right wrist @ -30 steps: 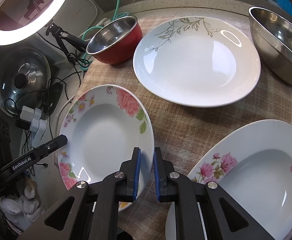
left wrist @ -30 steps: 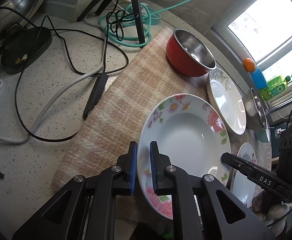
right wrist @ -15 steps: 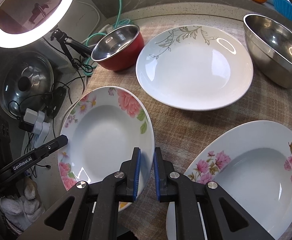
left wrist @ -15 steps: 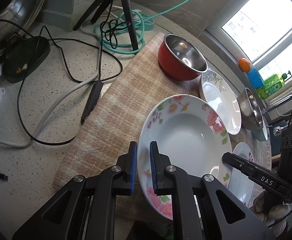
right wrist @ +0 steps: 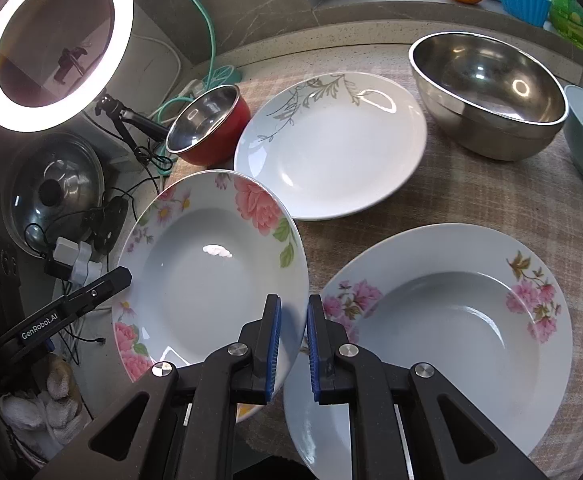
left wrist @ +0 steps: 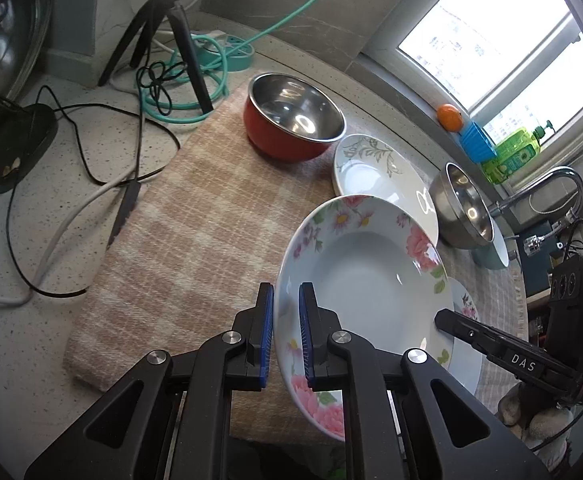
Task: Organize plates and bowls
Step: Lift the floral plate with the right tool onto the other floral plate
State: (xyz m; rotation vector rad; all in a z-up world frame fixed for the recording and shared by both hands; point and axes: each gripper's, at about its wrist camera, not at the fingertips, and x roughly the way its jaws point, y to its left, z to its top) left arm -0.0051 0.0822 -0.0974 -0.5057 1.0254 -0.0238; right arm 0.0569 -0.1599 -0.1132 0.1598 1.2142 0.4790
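Two grippers clamp one rose-rimmed plate [right wrist: 211,272] by opposite edges: the right gripper [right wrist: 292,344] bites its rim at lower centre of the right wrist view, and the left gripper [left wrist: 285,334] grips the far rim, its arm showing at that view's left edge. The plate hangs tilted above the checked cloth [left wrist: 195,216]. Immediately right of it in the frame lies a pink-flowered plate [right wrist: 451,312] of like shape, probably the stacking target, so the carry runs rightward, led by the nearer right hand.
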